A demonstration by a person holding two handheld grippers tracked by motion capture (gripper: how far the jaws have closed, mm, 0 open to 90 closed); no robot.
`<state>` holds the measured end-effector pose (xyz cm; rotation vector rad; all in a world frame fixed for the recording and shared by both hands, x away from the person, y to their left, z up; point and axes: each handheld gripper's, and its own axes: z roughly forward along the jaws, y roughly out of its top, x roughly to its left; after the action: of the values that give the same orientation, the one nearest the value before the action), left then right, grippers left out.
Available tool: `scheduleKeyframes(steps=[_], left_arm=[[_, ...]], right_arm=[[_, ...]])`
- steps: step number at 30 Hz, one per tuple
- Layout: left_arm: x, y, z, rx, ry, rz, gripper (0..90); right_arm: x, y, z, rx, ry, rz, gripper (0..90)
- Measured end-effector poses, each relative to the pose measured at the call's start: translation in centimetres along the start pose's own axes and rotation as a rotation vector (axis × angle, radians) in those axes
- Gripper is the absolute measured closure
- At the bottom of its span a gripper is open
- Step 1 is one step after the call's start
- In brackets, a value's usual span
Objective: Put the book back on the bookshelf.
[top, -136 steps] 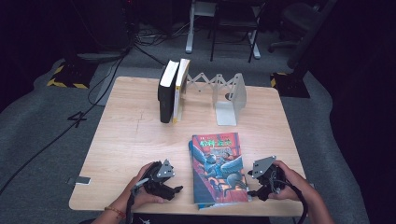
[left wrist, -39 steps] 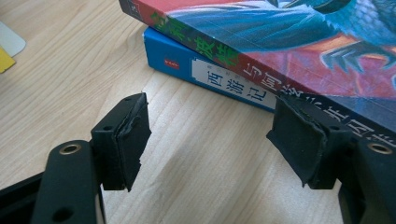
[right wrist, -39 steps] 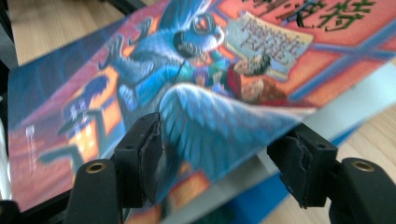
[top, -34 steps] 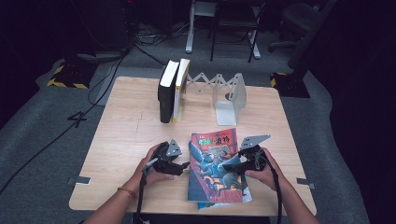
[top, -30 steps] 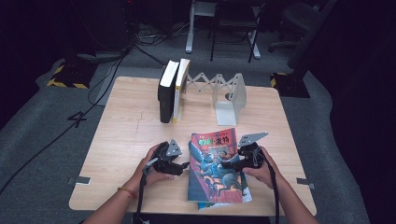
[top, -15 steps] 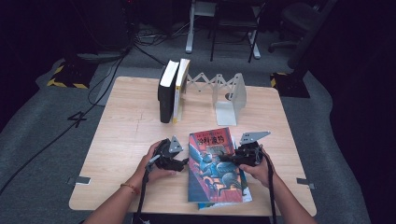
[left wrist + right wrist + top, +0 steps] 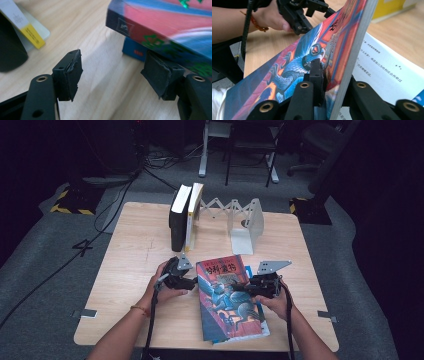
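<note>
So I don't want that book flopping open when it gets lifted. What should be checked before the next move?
1. Right gripper clamped on the book at its edge, jaws just closed: ok.
2. All pages inside that grip: not ok, printed pages lie loose beneath.
3. Left gripper holding the spine: not ok, jaws have just been closing but stand open, nothing between them.
4. Gap between upright books and bookend: ok.
</note>
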<state>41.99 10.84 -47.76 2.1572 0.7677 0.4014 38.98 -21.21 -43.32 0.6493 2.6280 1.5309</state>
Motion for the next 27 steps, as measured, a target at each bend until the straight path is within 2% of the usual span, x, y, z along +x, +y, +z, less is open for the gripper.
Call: scheduleKeyframes(steps=[1, 3, 9, 13, 18, 21, 27], left_arm=[[0.1, 0.1, -0.2, -0.032, -0.011, -0.011, 37.6], [0.4, 0.6, -0.6, -0.045, -0.054, -0.011, 51.2], [1.0, 1.8, -1.9, -0.135, -0.122, -0.013, 69.0], [1.1, 2.6, -2.4, -0.148, -0.137, 0.018, 79.1], [1.1, 3.9, -3.1, -0.185, -0.154, 0.037, 88.8], [1.0, 4.4, -3.5, -0.192, -0.153, 0.043, 89.5], [0.6, 5.7, -4.1, -0.198, -0.175, 0.093, 89.8]], right_arm=[[0.1, 0.2, -0.2, -0.011, -0.002, -0.005, 78.8], [0.2, 0.6, -0.5, -0.028, -0.007, -0.019, 79.0], [0.3, 1.6, -1.2, -0.074, -0.027, -0.052, 79.9], [0.2, 2.0, -1.5, -0.094, -0.035, -0.065, 80.0], [0.2, 2.5, -2.0, -0.116, -0.062, -0.098, 77.8], [0.2, 2.7, -2.2, -0.119, -0.062, -0.107, 76.7], [0.1, 3.4, -2.7, -0.144, -0.066, -0.122, 74.0]])
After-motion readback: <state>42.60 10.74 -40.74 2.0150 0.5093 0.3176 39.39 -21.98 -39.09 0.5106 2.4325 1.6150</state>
